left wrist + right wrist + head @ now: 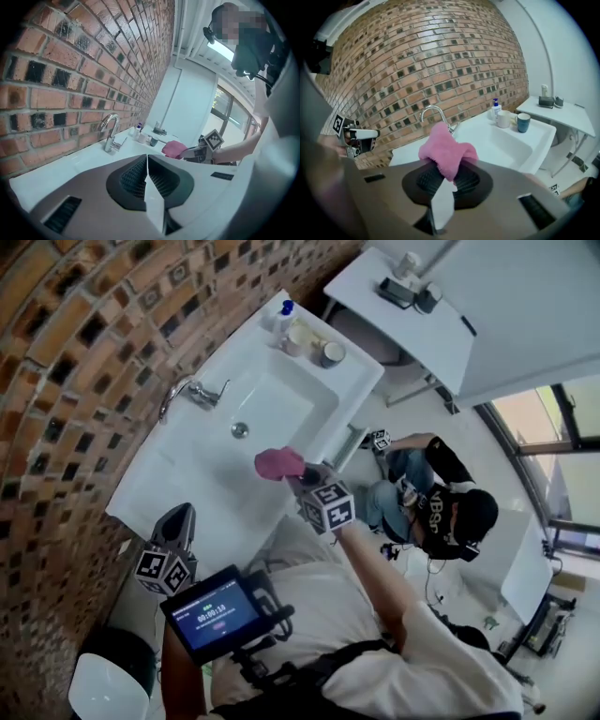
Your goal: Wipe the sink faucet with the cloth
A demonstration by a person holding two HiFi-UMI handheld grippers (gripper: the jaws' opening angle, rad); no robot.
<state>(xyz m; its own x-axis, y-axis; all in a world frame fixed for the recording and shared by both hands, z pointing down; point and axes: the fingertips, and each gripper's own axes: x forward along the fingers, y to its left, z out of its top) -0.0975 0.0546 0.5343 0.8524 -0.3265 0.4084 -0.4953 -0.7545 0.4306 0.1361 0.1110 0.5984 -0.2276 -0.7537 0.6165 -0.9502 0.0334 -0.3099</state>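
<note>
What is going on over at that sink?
A person holds a claw in each hand. The right claw is shut on a pink cloth over the near side of the white sink, apart from the faucet by the brick wall. The left claw is shut and empty. No wiping yet.

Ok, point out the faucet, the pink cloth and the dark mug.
faucet point(197, 393), head view, on its chrome body.
pink cloth point(446, 150), right gripper view, middle of the bunched fabric.
dark mug point(523, 123), right gripper view, on its side wall.
</note>
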